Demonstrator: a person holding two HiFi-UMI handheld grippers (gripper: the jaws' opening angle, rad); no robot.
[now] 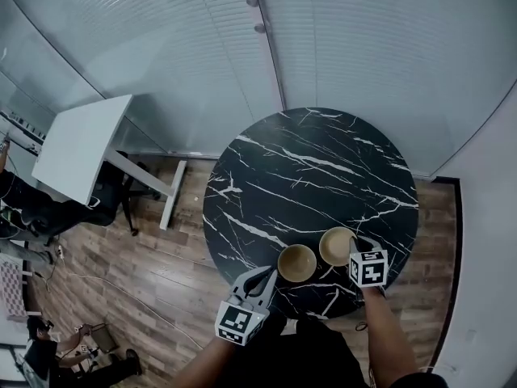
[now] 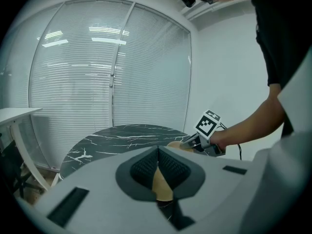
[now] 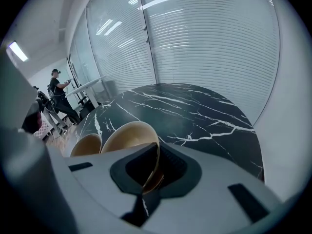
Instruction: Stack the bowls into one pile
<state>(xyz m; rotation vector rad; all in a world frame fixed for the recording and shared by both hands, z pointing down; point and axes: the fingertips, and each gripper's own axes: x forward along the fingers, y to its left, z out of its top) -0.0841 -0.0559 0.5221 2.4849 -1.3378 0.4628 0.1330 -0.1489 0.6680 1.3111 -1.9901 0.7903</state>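
Now: both bowls pinched at the rim, pile not yet made

Nearest the person, at the near edge of the table [image 1: 307, 168], the left gripper [image 1: 264, 279] is clamped on the rim of the left bowl [image 1: 296, 263]. Its own view shows tan wall wedged between the pads. Just beside it, the right gripper [image 1: 360, 244] is clenched on the rim of the right bowl [image 1: 336, 246], with the thin wall pinched between the pads. The bowls are side by side and close together, both mouth-up and empty. Whether the right bowl is clear of the marble I cannot tell.

Judgement: the step in hand is carrying one bowl into the other. To do it well:
- Hold the left bowl steady as the receiver.
- Raise the right bowl above its neighbour's rim before crossing.
- Level it, since a one-sided rim pinch lets it hang tilted.
- Centre it over the mouth, lower until it seats, then let go.

Risk: a rim-on-rim knock could slide the lower bowl toward the table edge.

Farther off are bare marble, then the blinds [image 1: 363, 39].
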